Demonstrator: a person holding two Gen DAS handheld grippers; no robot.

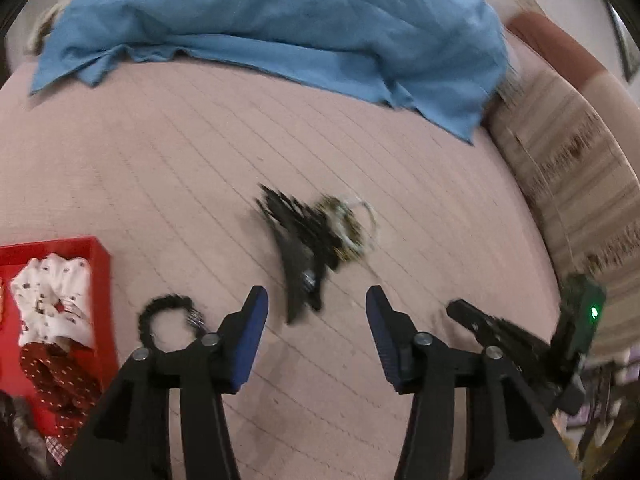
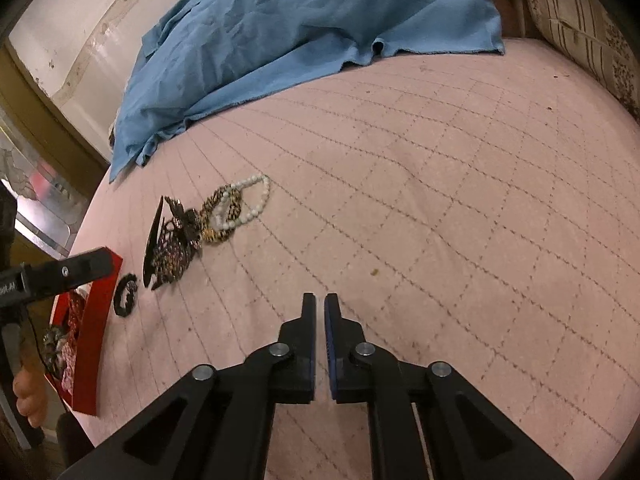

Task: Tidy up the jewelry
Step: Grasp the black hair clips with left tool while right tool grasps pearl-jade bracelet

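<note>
The left tongs [image 1: 317, 300] are held apart, empty, just near of the long black hair claw [image 1: 298, 264], its axis running near-to-far. The right tongs [image 2: 320, 304], nearly closed, are placed farther right. A red rectangular tray [image 1: 102, 258] is seen left.

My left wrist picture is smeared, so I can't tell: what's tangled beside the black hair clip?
Observer: A white bead bracelet lies overlapping a leopard-pattern bracelet.
Operator: Is the right hand-held gripper carrying anything?
Observer: No. The right hand-held gripper is shut and empty, over bare pink quilt.
Operator: Anything near the red box that I'm missing?
Observer: Yes, a person's hand shows at the picture's edge, just outside the red box.
</note>
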